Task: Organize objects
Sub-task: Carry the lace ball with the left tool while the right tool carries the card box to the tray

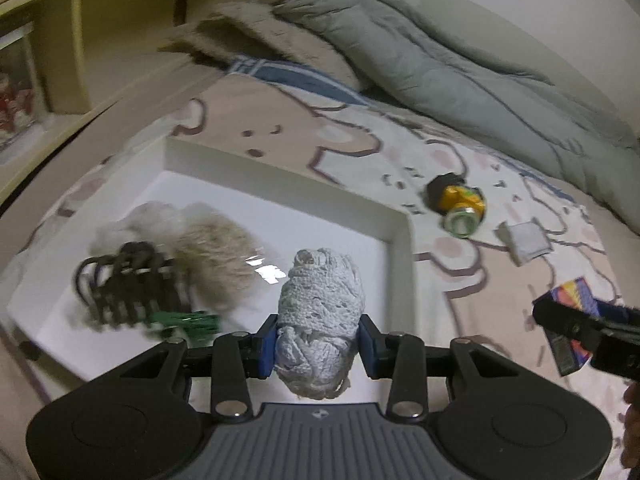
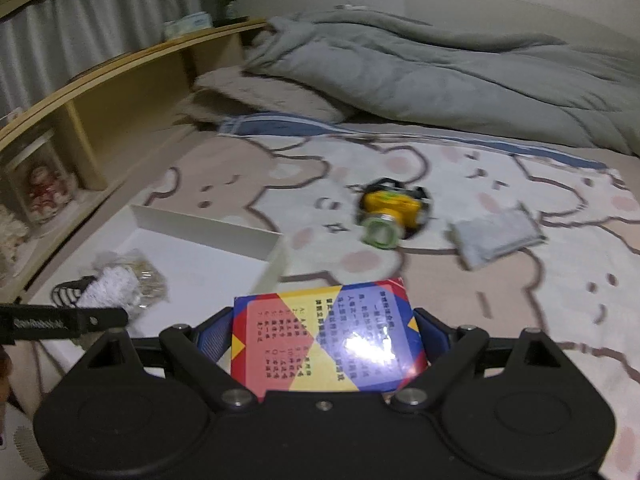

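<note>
My left gripper (image 1: 318, 340) is shut on a white lace roll (image 1: 320, 304) and holds it over the white tray (image 1: 400, 236). In the tray lie a black hair claw (image 1: 124, 284), a beige fluffy bundle (image 1: 216, 256) and a green item (image 1: 188, 320). My right gripper (image 2: 326, 336) is shut on a colourful printed box (image 2: 332, 340), held over the bed just right of the tray (image 2: 208, 236). That box and gripper also show in the left wrist view (image 1: 572, 316). A yellow headlamp (image 2: 390, 210) and a small white packet (image 2: 496, 236) lie on the bedsheet.
A grey duvet (image 2: 440, 72) and a pillow (image 2: 260, 96) are heaped at the far side of the bed. A wooden headboard shelf (image 2: 92, 120) with a figurine runs along the left. The bear-print sheet (image 2: 520, 320) lies open to the right.
</note>
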Available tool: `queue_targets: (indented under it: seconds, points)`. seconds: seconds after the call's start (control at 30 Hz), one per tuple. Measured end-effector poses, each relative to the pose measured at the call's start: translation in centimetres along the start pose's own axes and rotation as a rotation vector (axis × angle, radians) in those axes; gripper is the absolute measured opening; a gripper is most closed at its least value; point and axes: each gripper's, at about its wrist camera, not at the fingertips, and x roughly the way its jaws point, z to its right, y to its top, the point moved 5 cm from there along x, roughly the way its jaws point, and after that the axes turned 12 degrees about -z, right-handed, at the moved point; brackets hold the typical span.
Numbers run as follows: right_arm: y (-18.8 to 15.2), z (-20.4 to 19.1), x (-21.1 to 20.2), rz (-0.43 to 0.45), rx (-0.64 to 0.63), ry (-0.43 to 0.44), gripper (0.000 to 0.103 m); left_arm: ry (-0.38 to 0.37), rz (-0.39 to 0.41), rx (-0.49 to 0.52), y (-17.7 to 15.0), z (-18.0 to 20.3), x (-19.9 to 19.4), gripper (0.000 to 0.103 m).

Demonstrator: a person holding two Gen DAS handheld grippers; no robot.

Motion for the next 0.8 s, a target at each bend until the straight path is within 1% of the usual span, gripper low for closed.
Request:
queue_targets:
  seconds: [0.07,0.17,0.23,0.37,0.53,0.63,0.7,0.8]
  points:
    - [0.3,-1.4,0.3,-0.001,-0.038,0.035,0.092,0.016,-0.012,0.001,-0.2,-1.2,0.2,0.041]
    - [0.4,-3.8,0.8,-0.005,-0.15,0.077,0.092,0.033,-0.039,0.013,-0.6,-2.6,0.8,0.041]
    - [0.4,-5.3,1.4,-0.026,-0.23,0.098,0.092,0.036,-0.064,0.017,-1.0,-3.5,1.5,0.041]
    - [0.2,-7.4,2.4,-0.071,-0.346,0.139,0.092,-0.011,-0.126,0.015,-1.9,-4.3,2.4,0.041]
    - [-0.3,-9.8,3.4,-0.123,-0.493,0.19,0.092,-0.024,-0.178,0.066,-2.5,-4.0,4.3,0.041]
    - [-0.4,-11.1,3.9,-0.154,-0.567,0.208,0.092,0.011,-0.19,0.074,-2.3,-4.5,5.7,0.041]
    - [-0.5,-11.8,4.1,-0.171,-0.605,0.216,0.093,0.011,-0.181,0.069,-1.8,-4.8,5.8,0.042]
    - [-0.5,-12.8,4.5,-0.187,-0.651,0.218,0.093,0.049,-0.167,0.057,-1.0,-5.4,6.0,0.042]
